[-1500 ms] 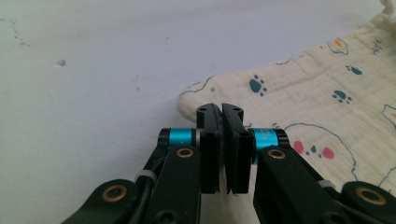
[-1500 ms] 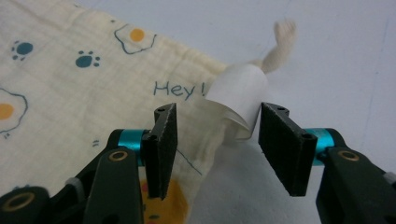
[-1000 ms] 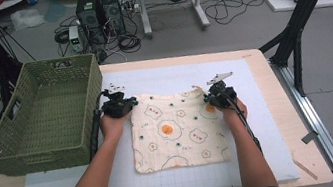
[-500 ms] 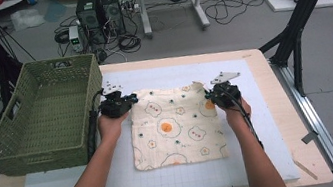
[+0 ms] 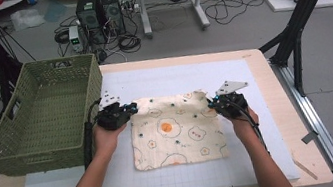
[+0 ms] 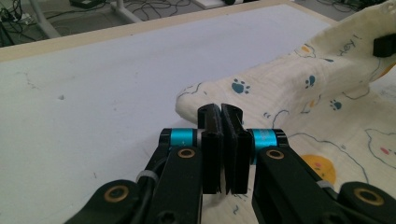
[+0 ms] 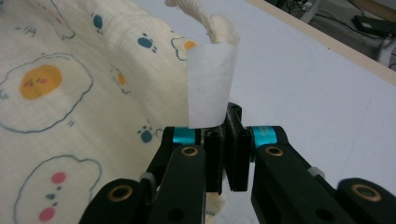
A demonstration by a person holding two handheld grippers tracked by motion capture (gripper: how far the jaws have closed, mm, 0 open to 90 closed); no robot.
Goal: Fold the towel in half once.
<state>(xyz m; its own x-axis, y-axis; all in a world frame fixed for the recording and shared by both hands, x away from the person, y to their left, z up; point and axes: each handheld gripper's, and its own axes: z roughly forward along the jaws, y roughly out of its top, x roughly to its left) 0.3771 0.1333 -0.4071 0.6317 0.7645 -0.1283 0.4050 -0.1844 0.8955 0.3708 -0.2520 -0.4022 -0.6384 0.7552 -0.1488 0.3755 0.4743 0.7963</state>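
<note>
The left gripper (image 5: 128, 110) pinches the far left corner of the cream printed cloth (image 5: 176, 131), jaws pressed together on the fabric. The right gripper (image 5: 212, 102) clamps the far right corner, where a white label (image 7: 210, 84) stands up. The cloth lies on the white mat (image 5: 260, 124), its far edge lifted, just beside the green woven basket (image 5: 34, 134).

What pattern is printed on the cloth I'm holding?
Cream cloth with fried eggs, blue paw prints and outlined clouds; clearest in the right gripper view.
</note>
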